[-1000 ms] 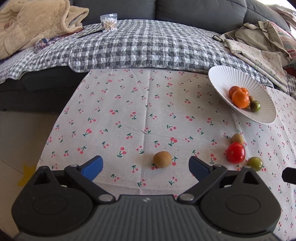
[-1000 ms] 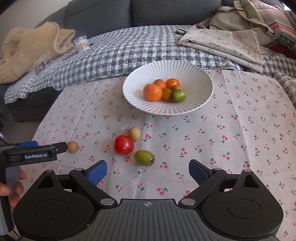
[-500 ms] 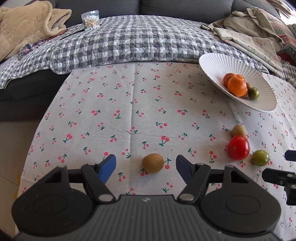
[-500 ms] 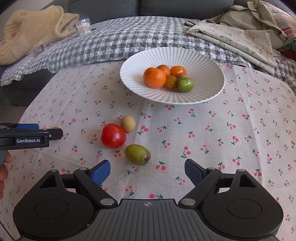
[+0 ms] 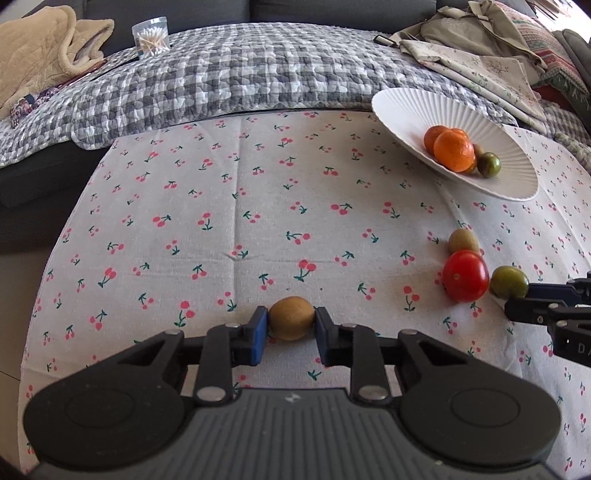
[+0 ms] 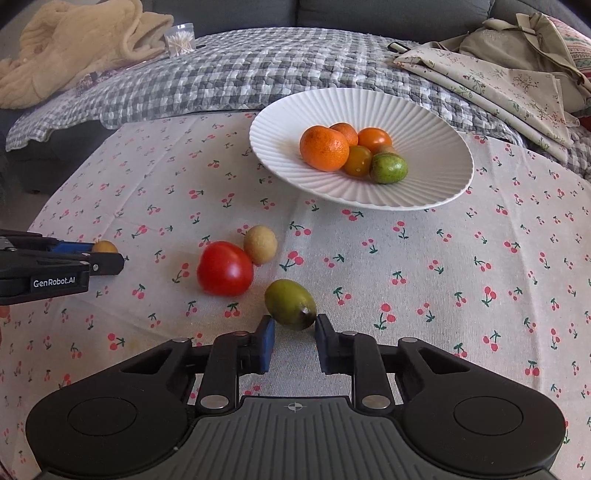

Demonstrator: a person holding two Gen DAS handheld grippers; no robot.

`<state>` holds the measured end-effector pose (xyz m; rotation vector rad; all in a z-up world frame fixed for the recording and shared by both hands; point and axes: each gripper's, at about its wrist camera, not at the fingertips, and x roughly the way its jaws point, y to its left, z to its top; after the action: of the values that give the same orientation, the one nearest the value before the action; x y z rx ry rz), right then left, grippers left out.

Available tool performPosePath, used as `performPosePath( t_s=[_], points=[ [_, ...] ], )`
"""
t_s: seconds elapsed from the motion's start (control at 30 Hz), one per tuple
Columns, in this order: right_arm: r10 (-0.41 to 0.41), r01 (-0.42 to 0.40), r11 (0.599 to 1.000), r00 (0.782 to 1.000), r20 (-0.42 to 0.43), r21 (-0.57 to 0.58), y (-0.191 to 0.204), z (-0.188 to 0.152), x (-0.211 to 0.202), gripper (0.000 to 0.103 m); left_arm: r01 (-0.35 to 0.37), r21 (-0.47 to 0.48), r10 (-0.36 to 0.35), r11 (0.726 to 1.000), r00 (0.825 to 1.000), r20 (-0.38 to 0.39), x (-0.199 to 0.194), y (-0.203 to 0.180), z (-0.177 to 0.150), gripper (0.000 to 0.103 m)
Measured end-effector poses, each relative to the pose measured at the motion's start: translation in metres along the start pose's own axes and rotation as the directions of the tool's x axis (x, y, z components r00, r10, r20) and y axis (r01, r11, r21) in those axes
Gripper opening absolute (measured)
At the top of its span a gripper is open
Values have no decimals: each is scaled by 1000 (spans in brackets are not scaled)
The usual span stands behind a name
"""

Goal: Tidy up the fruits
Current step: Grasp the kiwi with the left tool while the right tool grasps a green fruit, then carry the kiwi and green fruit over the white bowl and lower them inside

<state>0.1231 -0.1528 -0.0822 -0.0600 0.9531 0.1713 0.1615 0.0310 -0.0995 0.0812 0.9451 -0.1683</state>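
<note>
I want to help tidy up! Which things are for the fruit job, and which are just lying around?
For the job: brown fruit in the left gripper; green fruit at the right gripper; red tomato; tan fruit; white plate.

Just lying around: cotton swab jar, beige blanket, folded cloths.

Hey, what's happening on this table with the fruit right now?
A person is sorting fruit with a claw in each hand. The left claw has just closed on a brown kiwi. The right claw has just closed at the near end of a green oval fruit. Both fruits rest on the cherry-print cloth. A red tomato and a small tan fruit lie loose; the white plate already holds several.
</note>
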Motion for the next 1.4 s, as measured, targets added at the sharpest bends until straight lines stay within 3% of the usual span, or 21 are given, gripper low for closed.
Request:
performPosePath(
  t_s=[0.1, 0.27, 0.43, 0.6, 0.67, 0.7, 0.8, 0.83, 0.87, 1.4],
  points=[
    [1, -1, 1000, 1000, 3, -12, 3, 2, -3, 5, 2, 3, -2, 1000, 1000, 0, -1, -1, 0, 25],
    [46, -46, 999, 999, -3, -14, 3, 2, -4, 5, 9, 2, -9, 1000, 1000, 3, -2, -1, 0, 25],
    [56, -56, 998, 998, 8, 26, -15, 1, -7, 31, 13, -20, -13, 1000, 1000, 14, -6, 4, 1, 25],
    [75, -75, 997, 997, 33, -17, -22, 2, -6, 39, 35, -26, -34, 999, 999, 22, -10, 3, 3, 25],
    [78, -76, 996, 995, 54, -50, -17, 4, -5, 54, 45, -28, -44, 999, 999, 32, -12, 3, 4, 25],
    [80, -77, 996, 995, 66, -51, -16, 6, -3, 55, 49, -31, -47, 998, 998, 37, -14, 4, 5, 25],
    [64, -61, 997, 996, 61, -57, -10, 11, 9, 54, 51, -32, -50, 998, 998, 47, -15, 4, 6, 25],
    [51, -47, 996, 997, 54, -71, -8, 12, 13, 43, 51, -31, -50, 998, 998, 47, -15, 4, 6, 25],
    [42, -38, 996, 998, 46, -84, -5, 13, 15, 25, 50, -31, -49, 998, 998, 46, -15, 5, 6, 25],
    [128, -133, 990, 986, 103, 44, -19, 32, -60, 25, 122, 9, -122, 993, 983, 137, -49, -20, 14, 25]
  ],
)
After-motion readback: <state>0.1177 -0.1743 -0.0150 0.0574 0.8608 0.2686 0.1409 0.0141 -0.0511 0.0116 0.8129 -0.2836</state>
